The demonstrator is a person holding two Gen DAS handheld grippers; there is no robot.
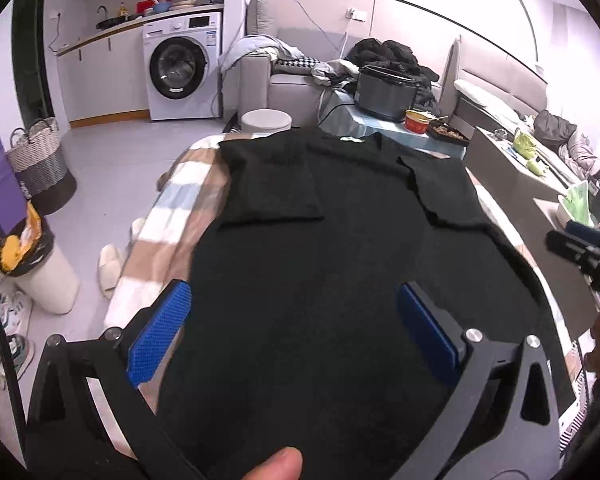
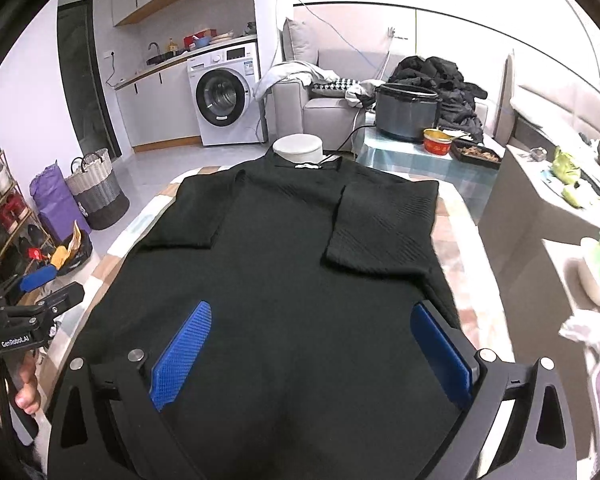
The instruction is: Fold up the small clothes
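Note:
A black knit sweater (image 1: 320, 240) lies flat on a checked cloth-covered table (image 1: 172, 200), collar at the far end, both sleeves folded in over the body. It also shows in the right wrist view (image 2: 292, 264). My left gripper (image 1: 294, 296) is open, its blue pads (image 1: 160, 328) spread above the sweater's near hem. My right gripper (image 2: 312, 320) is open too, its blue pads (image 2: 184, 356) wide apart above the hem. Neither holds anything. The right gripper shows at the right edge of the left wrist view (image 1: 584, 248), and the left one at the left edge of the right wrist view (image 2: 32, 312).
A white round stool (image 2: 298, 148) stands beyond the collar. A side table holds a grey cooker (image 2: 408, 112) and a red bowl (image 2: 438, 142). A washing machine (image 2: 224, 94), sofa (image 2: 328, 104), laundry baskets (image 2: 98, 188) and a grey counter (image 2: 540, 200) surround the table.

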